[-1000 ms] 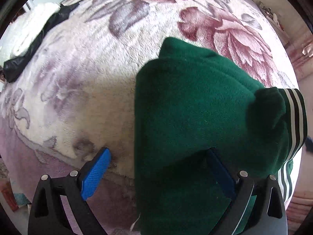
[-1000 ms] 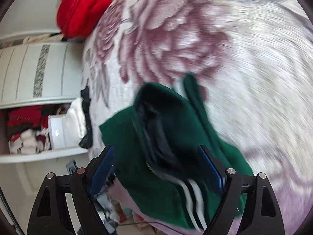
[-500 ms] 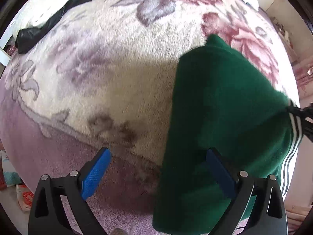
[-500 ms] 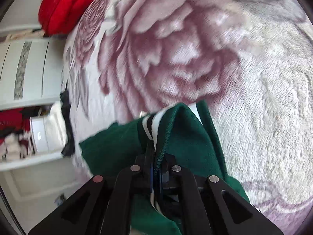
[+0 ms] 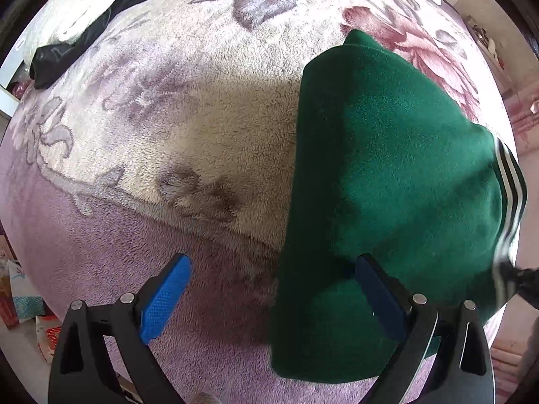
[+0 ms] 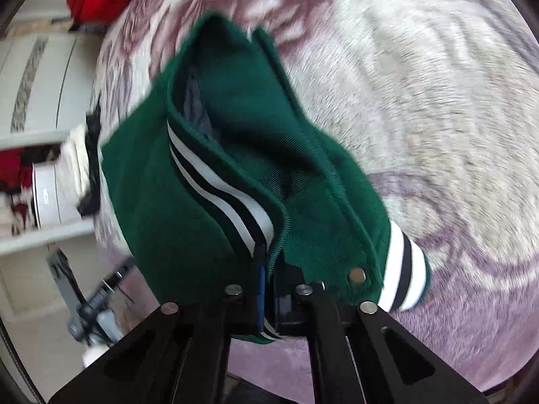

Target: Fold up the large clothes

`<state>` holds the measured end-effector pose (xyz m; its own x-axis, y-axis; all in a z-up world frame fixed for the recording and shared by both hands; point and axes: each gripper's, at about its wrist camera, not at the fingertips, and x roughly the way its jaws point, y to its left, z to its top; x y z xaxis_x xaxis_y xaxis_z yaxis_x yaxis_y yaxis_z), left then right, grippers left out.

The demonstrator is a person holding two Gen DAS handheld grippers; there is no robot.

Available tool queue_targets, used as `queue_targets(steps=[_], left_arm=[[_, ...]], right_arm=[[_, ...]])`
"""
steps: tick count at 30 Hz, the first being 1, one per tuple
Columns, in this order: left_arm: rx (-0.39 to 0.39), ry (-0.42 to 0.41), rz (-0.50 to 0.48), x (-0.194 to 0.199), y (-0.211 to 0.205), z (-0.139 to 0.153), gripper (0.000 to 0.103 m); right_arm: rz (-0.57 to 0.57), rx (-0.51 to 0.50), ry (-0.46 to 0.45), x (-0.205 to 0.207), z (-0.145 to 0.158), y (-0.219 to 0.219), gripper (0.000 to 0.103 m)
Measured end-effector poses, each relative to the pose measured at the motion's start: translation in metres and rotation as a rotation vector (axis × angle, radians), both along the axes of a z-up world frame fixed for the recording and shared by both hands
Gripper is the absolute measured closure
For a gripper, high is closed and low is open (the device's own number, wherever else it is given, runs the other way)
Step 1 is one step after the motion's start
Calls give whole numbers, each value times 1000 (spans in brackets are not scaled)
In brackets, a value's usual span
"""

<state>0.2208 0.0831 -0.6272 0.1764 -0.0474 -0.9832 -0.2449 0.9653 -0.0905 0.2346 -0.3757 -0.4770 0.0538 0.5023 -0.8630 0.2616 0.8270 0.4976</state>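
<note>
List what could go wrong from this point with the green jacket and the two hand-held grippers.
1. The right hand-held gripper is shut on only a thin bit of the green jacket at its zipper edge by the striped trim; the heavy fabric may slip out.
2. The left hand-held gripper is open, one finger over the jacket, one over the floral blanket, so nothing anchors that side and the fold may drag or unroll.

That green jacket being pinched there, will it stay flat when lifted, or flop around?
Probably flop: the green jacket already sags in soft folds from where the right gripper pinches its striped hem. The thick fleecy cloth looks fairly heavy. It likely won't slip on the plush blanket.
</note>
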Motion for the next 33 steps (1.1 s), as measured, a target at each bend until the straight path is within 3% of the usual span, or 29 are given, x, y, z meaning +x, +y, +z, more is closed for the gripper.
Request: queue_targets(steps=[4, 6, 9, 11, 13, 16, 17, 18, 20, 24, 28, 29, 30, 33], left_arm=[[-29, 5, -2, 2, -6, -5, 2], [-33, 7, 3, 5, -10, -15, 2], [-30, 39, 4, 11, -15, -25, 2], [-25, 27, 12, 14, -13, -20, 2], [0, 15, 23, 18, -8, -14, 2], [12, 2, 63, 25, 6, -8, 2], [14, -2, 84, 30, 12, -6, 2], [10, -6, 102, 35, 18, -4, 2], [-2, -18, 136, 47, 30, -2, 2], [26, -39, 152, 70, 42, 5, 2], [34, -49, 167, 75, 53, 6, 2], [31, -48, 173, 75, 55, 5, 2], [27, -48, 176, 77, 54, 3, 2], [3, -49, 193, 72, 56, 0, 2]], right_arm=[[-117, -45, -36, -23, 38, -37, 101], [-89, -131, 13, -25, 17, -37, 101], [-1, -127, 170, -17, -25, -23, 100], [26, -105, 167, -4, -13, -23, 97], [107, -162, 116, 14, 21, -17, 93], [214, -293, -9, 40, 79, -2, 72], [249, -300, -49, 51, 96, 9, 60], [290, -278, -84, 64, 109, 25, 48], [404, -206, -149, 96, 120, 67, 45], [664, -138, -232, 145, 103, 182, 45], [919, -69, -179, 164, 52, 282, 45], [991, -88, -158, 160, 41, 296, 49], [1064, -147, -171, 155, 33, 312, 71], [1060, -135, -159, 151, 34, 323, 94]])
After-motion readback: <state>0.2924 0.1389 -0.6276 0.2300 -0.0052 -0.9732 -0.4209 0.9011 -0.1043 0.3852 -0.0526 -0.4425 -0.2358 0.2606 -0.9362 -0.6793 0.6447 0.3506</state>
